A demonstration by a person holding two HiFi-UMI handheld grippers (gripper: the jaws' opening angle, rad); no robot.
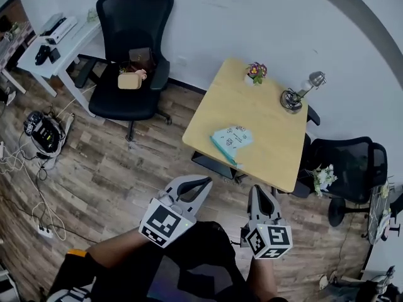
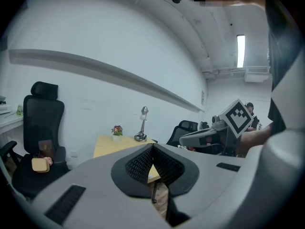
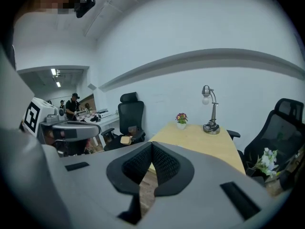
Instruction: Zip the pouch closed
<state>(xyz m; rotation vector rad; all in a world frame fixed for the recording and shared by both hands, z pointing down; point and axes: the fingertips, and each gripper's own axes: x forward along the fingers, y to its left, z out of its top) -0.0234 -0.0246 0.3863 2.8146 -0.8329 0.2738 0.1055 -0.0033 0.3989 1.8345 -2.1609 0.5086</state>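
The pouch (image 1: 232,140) is a flat teal thing with a white pattern, lying near the front left edge of the wooden table (image 1: 264,115). Both grippers hang over the floor short of the table, pointing towards it. My left gripper (image 1: 201,184) is shut and empty, and so is my right gripper (image 1: 259,190). In the left gripper view the pads of the left gripper (image 2: 152,147) meet in front of the table (image 2: 108,145). In the right gripper view the right gripper (image 3: 151,145) is likewise closed before the table (image 3: 202,137). Neither gripper view shows the pouch.
A small flower pot (image 1: 256,72) and a desk lamp (image 1: 297,95) stand at the table's far side. A black office chair (image 1: 129,55) with a tan bag (image 1: 130,80) is at left, another chair (image 1: 350,164) at right. Cables and gear (image 1: 41,133) lie on the wooden floor.
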